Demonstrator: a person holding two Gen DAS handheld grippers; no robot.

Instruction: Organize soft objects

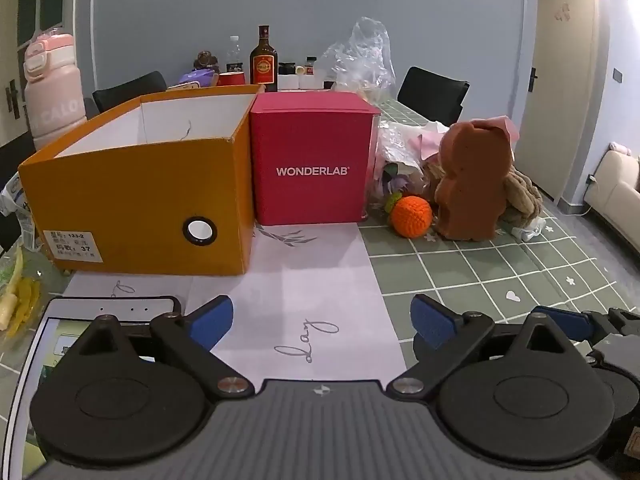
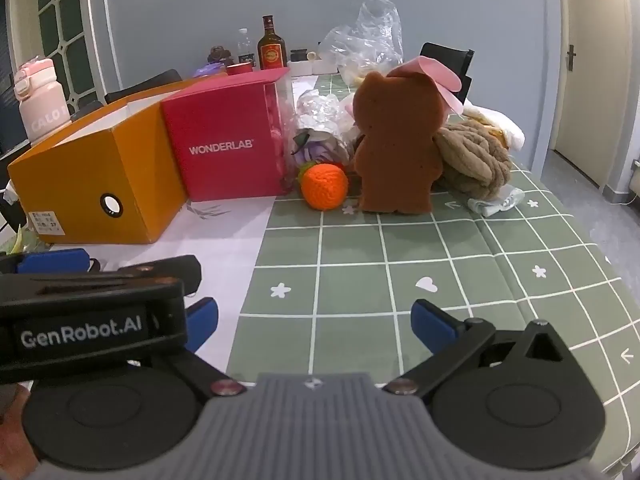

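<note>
Soft things are sitting in a cluster at the far side of the green checked tablecloth (image 2: pixel 400 248), well ahead of both grippers. Brown bear-shaped sponge (image 2: pixel 394 148) is standing upright; orange crocheted ball (image 2: pixel 324 186) is lying just beside it on its left, near the foot of the red box (image 2: pixel 228 148). Beige chunky yarn bundle (image 2: pixel 474 160) is resting against the sponge's right side. Open orange cardboard box (image 1: pixel 136 208) is standing touching the red box, to its left.

Left gripper (image 1: pixel 322 320) is hovering over the white paper sheet (image 1: pixel 304 280), jaws spread wide, nothing between the blue pads, touching nothing. It is facing the two boxes; the soft pile is lying ahead and to its right.

Right gripper (image 2: pixel 314 320) is hanging over the tablecloth, jaws likewise wide apart and empty. Ball and sponge are lying straight ahead of it, well apart from the fingertips
</note>
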